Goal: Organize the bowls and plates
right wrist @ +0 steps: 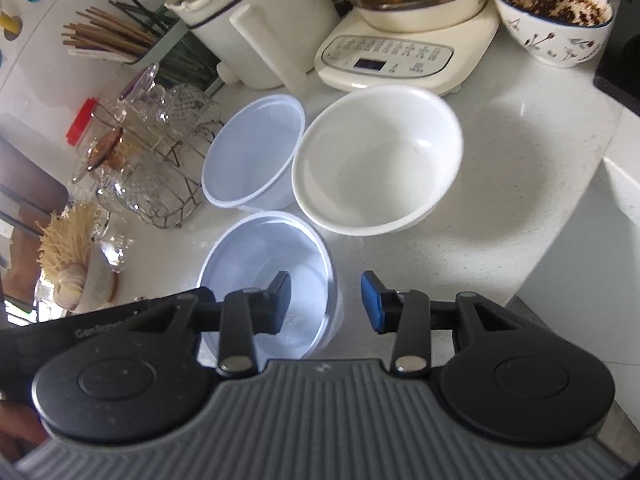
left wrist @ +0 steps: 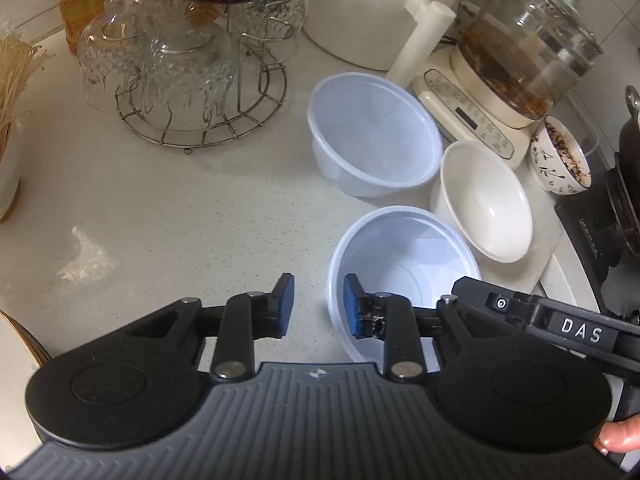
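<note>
Three empty bowls stand close together on the pale counter. The near translucent plastic bowl (left wrist: pixel 404 276) (right wrist: pixel 268 276) has both grippers at its rim. My left gripper (left wrist: pixel 318 306) is open, its jaws on either side of that bowl's left rim. My right gripper (right wrist: pixel 326 304) is open, its jaws on either side of the bowl's right rim. A second translucent plastic bowl (left wrist: pixel 372 132) (right wrist: pixel 252 152) stands farther back. A white ceramic bowl (left wrist: pixel 486 200) (right wrist: pixel 376 156) sits to the right of the two.
A wire rack of upturned glass cups (left wrist: pixel 188 64) (right wrist: pixel 152 152) stands at the left. A cream kettle base with glass pot (left wrist: pixel 500 80) (right wrist: pixel 404 52), a white pitcher (right wrist: pixel 256 20) and a patterned bowl of food (left wrist: pixel 560 156) (right wrist: pixel 554 12) stand behind. A stove (left wrist: pixel 600 216) is right.
</note>
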